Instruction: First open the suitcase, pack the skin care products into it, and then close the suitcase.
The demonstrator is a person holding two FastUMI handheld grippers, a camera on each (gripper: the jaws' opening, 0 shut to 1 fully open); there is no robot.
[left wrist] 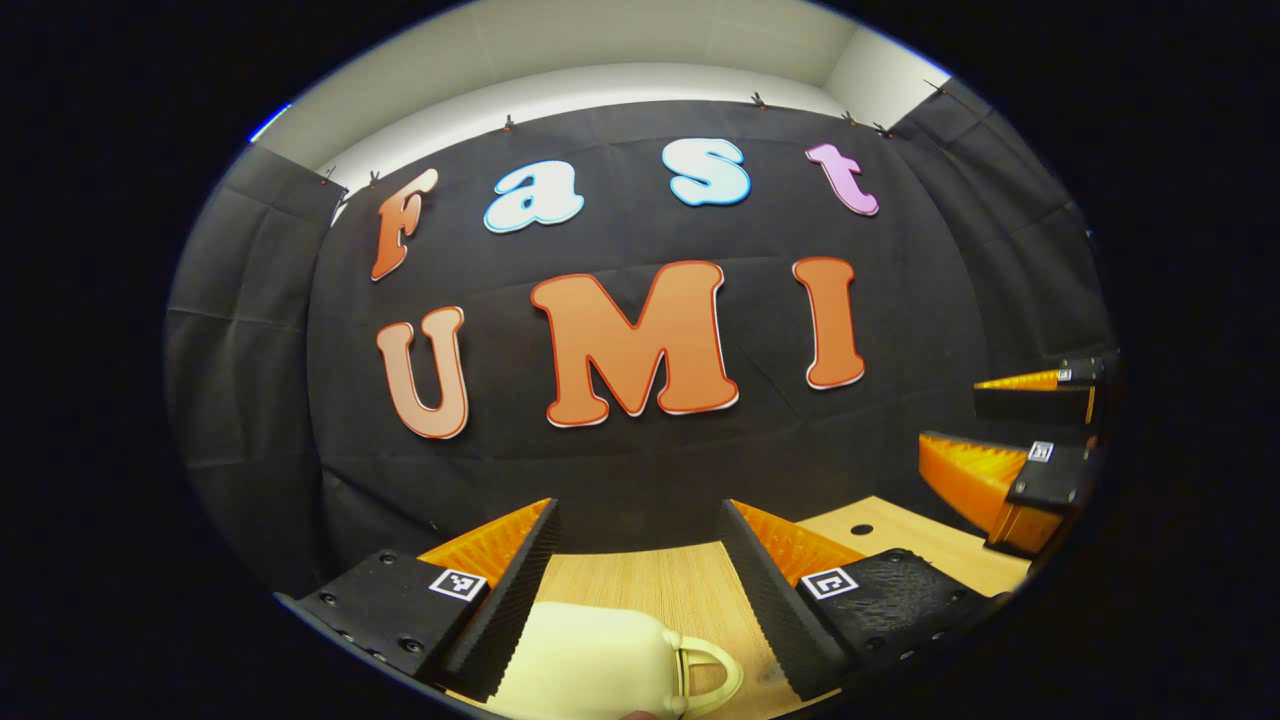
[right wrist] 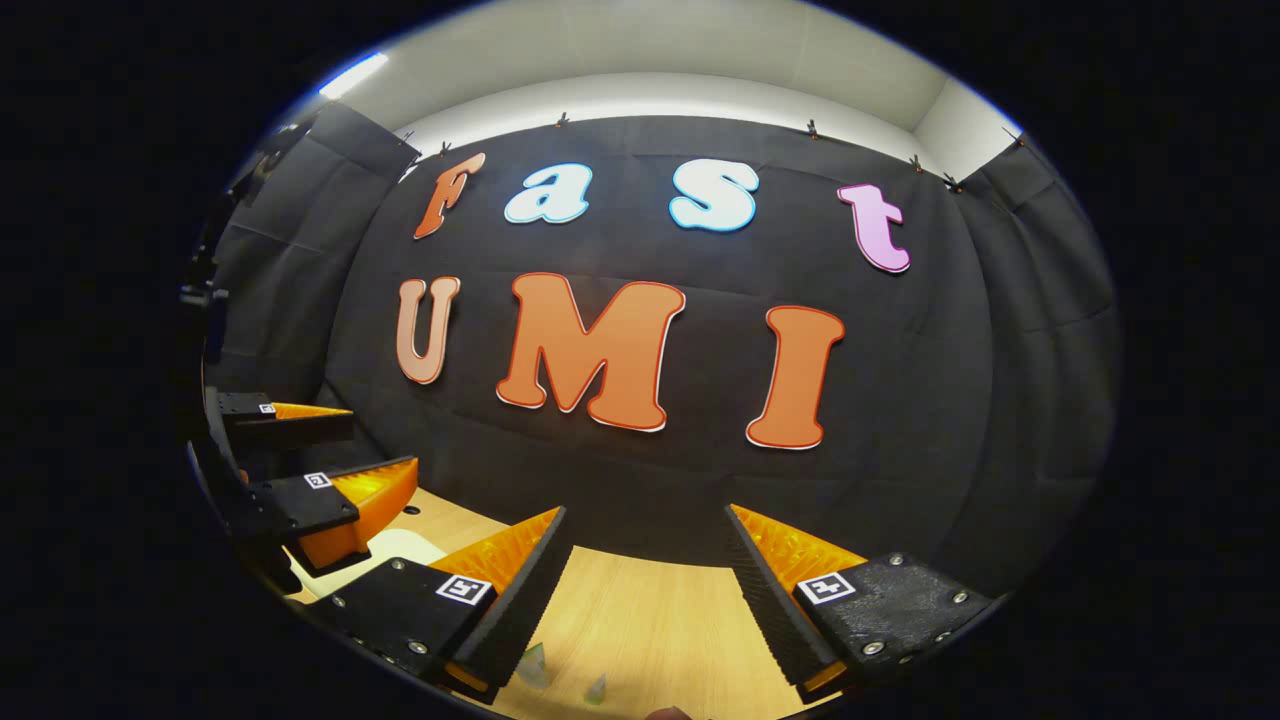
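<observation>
In the left gripper view, the cream suitcase [left wrist: 590,655] lies closed on the wooden table [left wrist: 690,580], just below and between my left gripper's fingers, with its handle [left wrist: 712,675] pointing right. My left gripper [left wrist: 640,505] is open above it and holds nothing. My right gripper [left wrist: 950,412] hangs open at the far right. In the right gripper view, my right gripper [right wrist: 647,511] is open over bare wood. Two small pale green pointed tips [right wrist: 535,665] peek up at the bottom edge, and I cannot tell what they belong to. The left gripper [right wrist: 383,438] is open at the left, over a cream patch of suitcase [right wrist: 400,545].
The black cloth wall [left wrist: 640,470] stands close behind the table's far edge. A small round hole [left wrist: 861,528] sits in the tabletop at the right. Black side curtains [right wrist: 1030,420] close in the booth on both sides.
</observation>
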